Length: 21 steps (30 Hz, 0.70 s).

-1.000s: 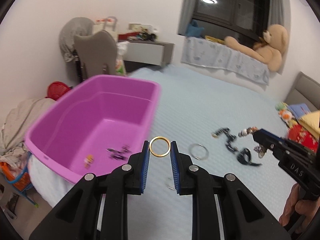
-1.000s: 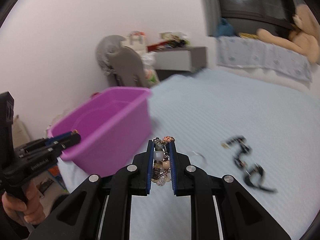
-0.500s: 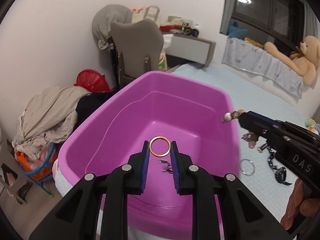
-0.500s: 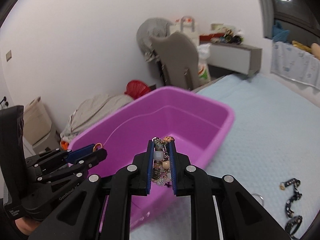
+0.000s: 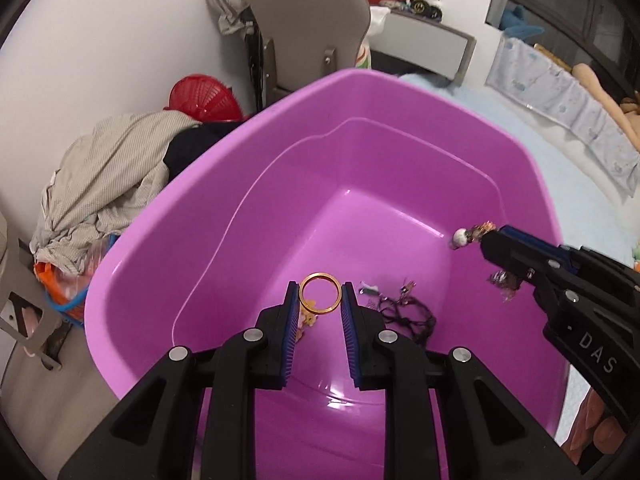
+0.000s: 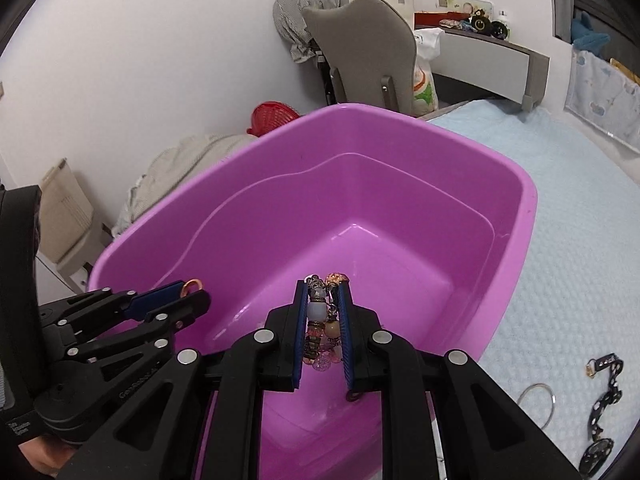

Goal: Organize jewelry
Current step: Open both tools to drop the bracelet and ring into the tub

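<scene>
My left gripper point(image 5: 320, 300) is shut on a gold ring bangle point(image 5: 320, 276) and holds it above the inside of the purple tub point(image 5: 280, 168). My right gripper point(image 6: 323, 312) is shut on a beaded bracelet point(image 6: 320, 316) over the same tub point(image 6: 400, 184). The right gripper point(image 5: 486, 242) also reaches in from the right in the left wrist view, beads point(image 5: 464, 236) sticking out at its tip. Dark tangled jewelry point(image 5: 408, 312) and a small orange piece point(image 5: 308, 320) lie on the tub floor.
A silver ring point(image 6: 536, 404) and a black chain bracelet point(image 6: 604, 400) lie on the light blue bedspread point(image 6: 560, 240) right of the tub. Beyond the tub are a grey chair point(image 5: 308, 20), a red basket point(image 5: 200, 96) and a clothes pile point(image 5: 108, 168).
Both grippers moved left from over the bedspread to above the tub interior, carrying the gold bangle and the beaded bracelet. The grips stayed shut.
</scene>
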Available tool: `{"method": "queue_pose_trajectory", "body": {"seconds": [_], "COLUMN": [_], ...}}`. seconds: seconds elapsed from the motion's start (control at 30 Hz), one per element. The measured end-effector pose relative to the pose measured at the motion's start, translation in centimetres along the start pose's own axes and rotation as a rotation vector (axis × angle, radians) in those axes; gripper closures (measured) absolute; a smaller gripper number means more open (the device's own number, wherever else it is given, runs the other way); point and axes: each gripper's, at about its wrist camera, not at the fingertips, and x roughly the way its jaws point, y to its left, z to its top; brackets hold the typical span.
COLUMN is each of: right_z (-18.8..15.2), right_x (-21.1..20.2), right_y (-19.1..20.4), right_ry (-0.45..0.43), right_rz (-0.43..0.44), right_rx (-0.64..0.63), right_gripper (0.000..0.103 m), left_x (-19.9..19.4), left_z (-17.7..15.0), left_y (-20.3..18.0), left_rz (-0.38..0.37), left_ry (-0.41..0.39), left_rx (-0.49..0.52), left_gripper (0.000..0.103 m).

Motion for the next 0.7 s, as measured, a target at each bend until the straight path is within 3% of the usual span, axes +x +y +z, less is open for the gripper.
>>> {"method": "queue_pose_trajectory", "body": {"seconds": [0.03, 0.07, 0.1, 0.17, 0.7], "right_z": [0.0, 0.1, 0.1, 0.1, -0.4], "right_x": [0.2, 0.2, 0.3, 0.2, -0.8], "right_y": [0.1, 0.1, -0.1, -0.2, -0.1], "right_ry": [0.002, 0.002, 0.002, 0.0, -0.011], "right_rz": [-0.017, -0.026, -0.026, -0.031, -0.041], "right_rx": [-0.007, -0.009, -0.008, -0.001, -0.011], "right_gripper": [0.088, 0.086, 0.079, 0.069, 0.065], "left_x": [-0.1, -0.2, -0.4, -0.9, -2.0], "left_z": [0.0, 0.0, -0.1, -0.1, -0.4], "left_y": [-0.1, -0.2, -0.3, -0.3, 0.2], "left_rz": [0.015, 0.027, 0.038, 0.057, 0.06], "left_ry": [-0.006, -0.014, -0.028, -0.055, -0.062], "left_rx": [0.009, 0.017, 0.028, 0.033, -0.02], "left_gripper": [0.077, 0.066, 0.049, 0.032, 0.028]}}
